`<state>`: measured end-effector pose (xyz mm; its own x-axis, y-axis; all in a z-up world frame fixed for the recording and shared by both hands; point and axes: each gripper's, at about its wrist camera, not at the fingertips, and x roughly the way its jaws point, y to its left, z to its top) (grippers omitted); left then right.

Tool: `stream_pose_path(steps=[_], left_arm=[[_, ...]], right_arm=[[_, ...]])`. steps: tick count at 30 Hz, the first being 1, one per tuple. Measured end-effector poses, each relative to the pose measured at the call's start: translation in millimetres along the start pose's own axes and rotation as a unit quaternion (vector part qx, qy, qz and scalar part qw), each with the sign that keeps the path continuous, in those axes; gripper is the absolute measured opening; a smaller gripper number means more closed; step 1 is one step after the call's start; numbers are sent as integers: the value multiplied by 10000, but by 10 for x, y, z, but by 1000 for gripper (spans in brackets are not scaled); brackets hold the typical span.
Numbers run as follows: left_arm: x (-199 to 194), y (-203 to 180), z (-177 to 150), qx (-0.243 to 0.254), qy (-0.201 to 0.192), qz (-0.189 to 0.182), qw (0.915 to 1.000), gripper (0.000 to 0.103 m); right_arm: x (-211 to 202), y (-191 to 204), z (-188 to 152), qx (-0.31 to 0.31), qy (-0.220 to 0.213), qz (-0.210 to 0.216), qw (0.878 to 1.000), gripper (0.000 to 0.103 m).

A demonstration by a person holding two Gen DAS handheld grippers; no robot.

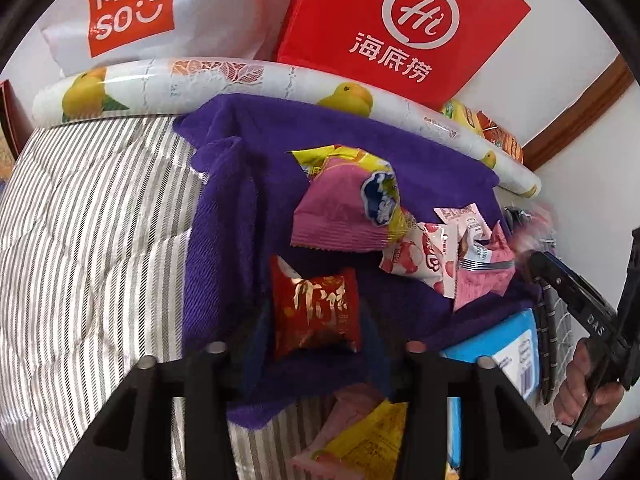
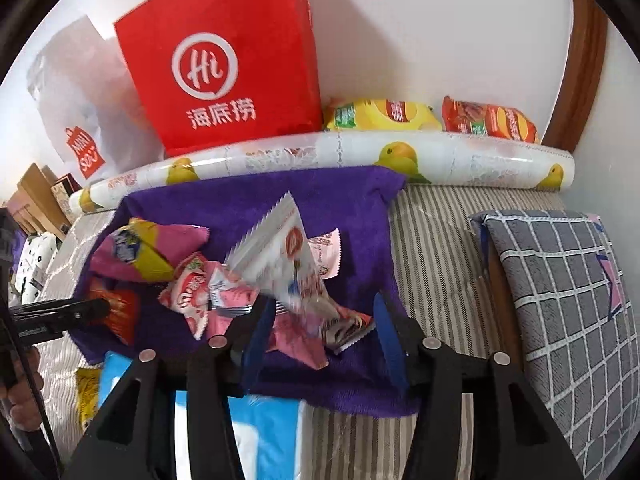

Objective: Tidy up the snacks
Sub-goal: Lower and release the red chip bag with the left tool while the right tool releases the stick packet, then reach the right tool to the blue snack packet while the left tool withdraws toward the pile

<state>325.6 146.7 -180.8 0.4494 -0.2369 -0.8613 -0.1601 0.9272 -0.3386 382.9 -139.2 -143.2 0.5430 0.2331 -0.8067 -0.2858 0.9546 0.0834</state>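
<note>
Red snack packet [image 1: 316,310] lies loose between the spread left gripper [image 1: 316,346] fingers

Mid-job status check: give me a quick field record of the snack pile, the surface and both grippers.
surface: purple towel spread on grey-striped bedding
pile: heap of crinkly snack packets, mostly pink, on the towel
left gripper: open, fingers either side of a red foil packet with gold lettering, not pressing it
right gripper: open over pink packets; a white packet with a red logo shows blurred just beyond
behind: red paper bag, white plastic bag, fruit-print roll
</note>
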Motion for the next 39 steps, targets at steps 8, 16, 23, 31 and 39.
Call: stream_pose_path(steps=[8,16,23,31,39], left_arm=[[-302,-8,-127,47,-160,-123,9998,56],[-613,-60,-350,244,-388,-182,9988,56],[-883,-111,-561,389,-554,-193,9975,56],[-1081,-77,-832,456,-607,-65,9971,56],[-1110,-6,-1062,337,-444,-29,9984,60]], right_arm=[[-255,155,-95,-108,-143,87,9998,54],[-720,337,-310,-139,-491,-125,9986,54],[-1082,531,-549,-164,-704,-295,9969,55],[-1217,595,-906,58,-591,-18,9982,55],[-1053,729,-1378,80,161,404,9990,55]])
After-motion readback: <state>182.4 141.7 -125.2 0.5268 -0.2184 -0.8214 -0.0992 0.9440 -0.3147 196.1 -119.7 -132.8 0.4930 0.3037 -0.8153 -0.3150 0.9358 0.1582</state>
